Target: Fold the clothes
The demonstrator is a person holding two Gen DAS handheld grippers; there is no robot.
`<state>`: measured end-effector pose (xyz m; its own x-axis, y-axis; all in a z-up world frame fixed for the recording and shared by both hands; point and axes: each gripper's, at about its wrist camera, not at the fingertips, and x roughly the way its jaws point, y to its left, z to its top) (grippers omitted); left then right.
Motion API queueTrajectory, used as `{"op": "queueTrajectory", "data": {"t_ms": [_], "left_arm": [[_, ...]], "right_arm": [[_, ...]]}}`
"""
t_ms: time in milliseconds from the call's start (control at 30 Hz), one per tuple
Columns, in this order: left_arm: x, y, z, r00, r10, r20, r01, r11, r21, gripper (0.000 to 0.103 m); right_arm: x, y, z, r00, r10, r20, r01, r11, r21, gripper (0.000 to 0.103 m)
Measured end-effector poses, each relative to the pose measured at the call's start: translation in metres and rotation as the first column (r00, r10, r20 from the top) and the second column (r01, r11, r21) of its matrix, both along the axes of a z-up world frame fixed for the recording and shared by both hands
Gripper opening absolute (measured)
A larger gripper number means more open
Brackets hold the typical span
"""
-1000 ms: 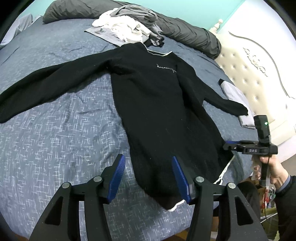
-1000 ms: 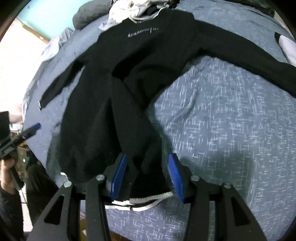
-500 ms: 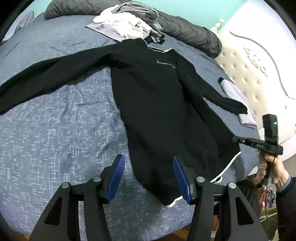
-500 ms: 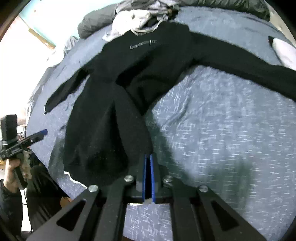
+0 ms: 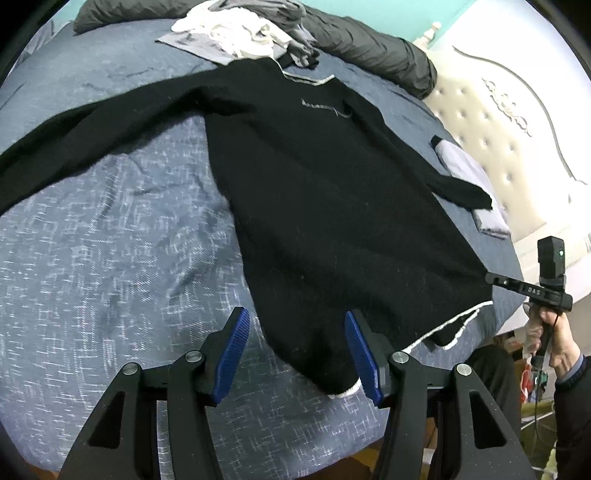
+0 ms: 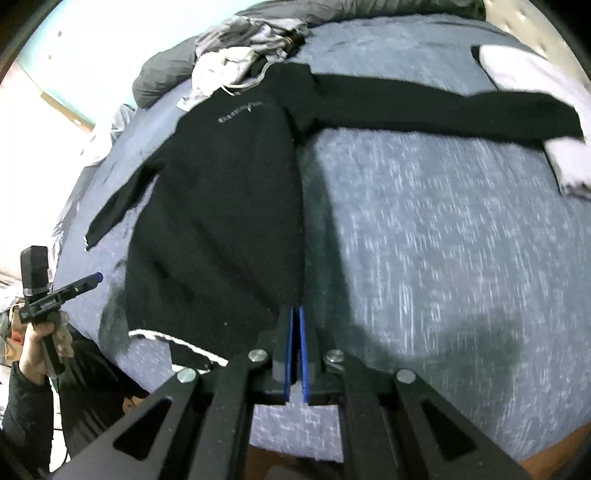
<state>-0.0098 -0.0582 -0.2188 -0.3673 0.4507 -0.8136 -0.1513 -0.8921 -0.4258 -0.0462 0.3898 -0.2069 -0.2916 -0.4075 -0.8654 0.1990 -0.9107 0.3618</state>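
A black long-sleeved sweater (image 5: 332, 206) with a white-trimmed hem lies face up on the blue bed, sleeves spread out. My left gripper (image 5: 295, 350) is open, its blue pads on either side of the hem's left corner, not closed on it. My right gripper (image 6: 296, 347) is shut on the sweater's (image 6: 221, 206) right hem corner and holds that side edge pulled straight. The right gripper also shows in the left wrist view (image 5: 491, 277), at the sweater's edge. The left gripper shows in the right wrist view (image 6: 94, 276).
A pile of white and grey clothes (image 5: 251, 33) lies beyond the collar, with a dark grey duvet (image 5: 369, 48) behind it. A folded light grey garment (image 5: 469, 184) lies under the right sleeve's cuff. A tufted headboard (image 5: 498, 122) stands at the right. The bed's edge is just below both grippers.
My right gripper closed on the sweater's hem corner and pulled that side out straight, flattening the folded body. My left gripper stayed open and moved closer to the hem.
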Motion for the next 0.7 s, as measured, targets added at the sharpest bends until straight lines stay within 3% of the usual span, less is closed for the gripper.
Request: {"op": "queueTrajectory", "data": {"t_ms": [233,567,667,700], "left_arm": [[0.002,0.011,-0.019,0.997,-0.041,0.073,0.041,0.999,-0.006,0.058],[0.002,0.0,-0.036,0.992,0.012,0.123,-0.018,0.999,0.046,0.059],[0.002,0.002,-0.037,0.992,0.011,0.129,-0.018,0.999,0.051,0.059],[0.002,0.002,-0.036,0.992,0.01,0.128,-0.016,0.999,0.051,0.059]], "right_arm": [[-0.004,0.001,-0.004,1.0,-0.022,0.001,0.022,1.0,0.021,0.003],[-0.009,0.005,0.008,0.999,-0.036,-0.034,0.035,0.999,-0.038,0.003],[-0.01,0.001,0.004,0.999,-0.027,-0.021,0.025,0.998,-0.061,0.005],[-0.011,0.0,0.002,0.999,-0.031,-0.013,0.03,0.998,-0.063,0.012]]}}
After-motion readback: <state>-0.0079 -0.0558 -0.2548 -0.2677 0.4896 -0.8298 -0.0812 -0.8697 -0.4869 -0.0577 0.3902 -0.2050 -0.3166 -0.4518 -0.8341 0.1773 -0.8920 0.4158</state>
